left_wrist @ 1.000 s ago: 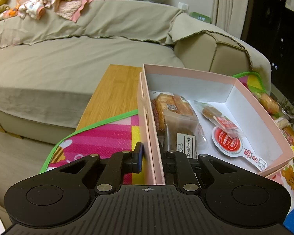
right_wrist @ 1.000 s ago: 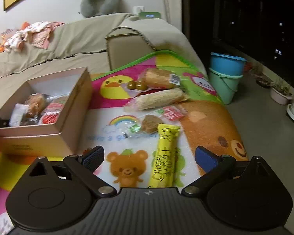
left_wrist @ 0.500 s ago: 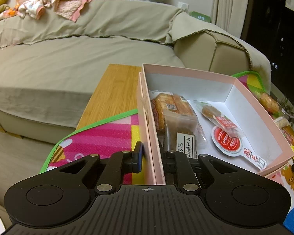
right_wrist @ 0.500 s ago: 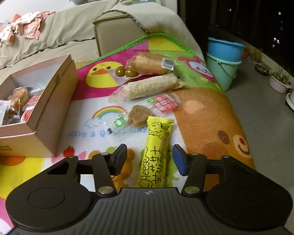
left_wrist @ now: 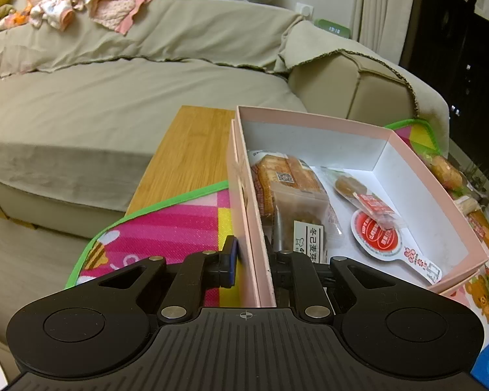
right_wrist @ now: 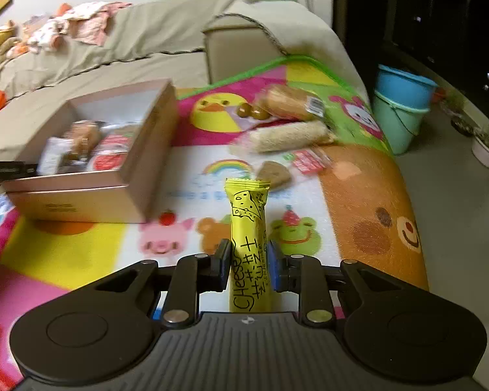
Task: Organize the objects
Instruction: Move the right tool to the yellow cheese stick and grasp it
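Both grippers gripping.
Right gripper (right_wrist: 248, 268) has just closed on the yellow cheese snack packet (right_wrist: 248, 244); left gripper (left_wrist: 251, 260) clamps the pink cardboard box's wall (left_wrist: 244, 195).

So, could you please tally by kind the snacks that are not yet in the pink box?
Yellow cheese stick packet, held in the right gripper: 1
Bread packet: 1
Pale bar packet: 1
Biscuit packet: 1
Brown round pieces: 2
Total: 6
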Motion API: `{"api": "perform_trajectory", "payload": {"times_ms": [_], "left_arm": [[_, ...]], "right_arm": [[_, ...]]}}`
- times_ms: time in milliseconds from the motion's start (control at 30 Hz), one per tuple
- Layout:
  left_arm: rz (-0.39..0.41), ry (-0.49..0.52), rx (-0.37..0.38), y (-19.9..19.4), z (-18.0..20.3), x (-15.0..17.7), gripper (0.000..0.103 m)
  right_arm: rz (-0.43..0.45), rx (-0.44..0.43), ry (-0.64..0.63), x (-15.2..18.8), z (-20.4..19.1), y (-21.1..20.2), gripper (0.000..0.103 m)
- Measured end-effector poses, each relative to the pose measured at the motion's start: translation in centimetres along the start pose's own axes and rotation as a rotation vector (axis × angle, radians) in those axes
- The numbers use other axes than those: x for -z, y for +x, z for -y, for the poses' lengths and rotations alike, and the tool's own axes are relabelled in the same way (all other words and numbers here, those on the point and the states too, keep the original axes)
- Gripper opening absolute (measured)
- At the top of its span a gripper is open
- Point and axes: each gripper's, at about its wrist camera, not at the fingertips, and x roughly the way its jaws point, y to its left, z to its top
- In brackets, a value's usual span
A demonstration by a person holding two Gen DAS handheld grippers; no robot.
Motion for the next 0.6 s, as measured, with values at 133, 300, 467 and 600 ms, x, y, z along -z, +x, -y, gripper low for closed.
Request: {"api": "perform_trajectory", "payload": {"times_ms": [133, 300, 467, 600], "left_arm": [[-0.001, -0.003, 0.003, 0.0, -0.1, 0.0, 0.016], [-0.002, -0.009, 0.009, -0.1, -0.2, 0.0, 0.017], [-0.002, -0.005, 0.01, -0.1, -0.2, 0.0, 0.017], [-0.001, -0.006, 0.009, -0.1, -0.2, 0.0, 0.017]], "right_arm": [[0.018, -0.054, -0.019, -0.4, -1.1, -2.4, 0.013], [0.076, -0.089, -0.086, -1.1, -3.1, -5.0, 0.013], [0.073, -0.053, -0.097, -0.9, -2.9, -4.9, 0.014], [0.054, -0.014, -0.062, 0.0, -1.7, -3.7, 0.023]]}}
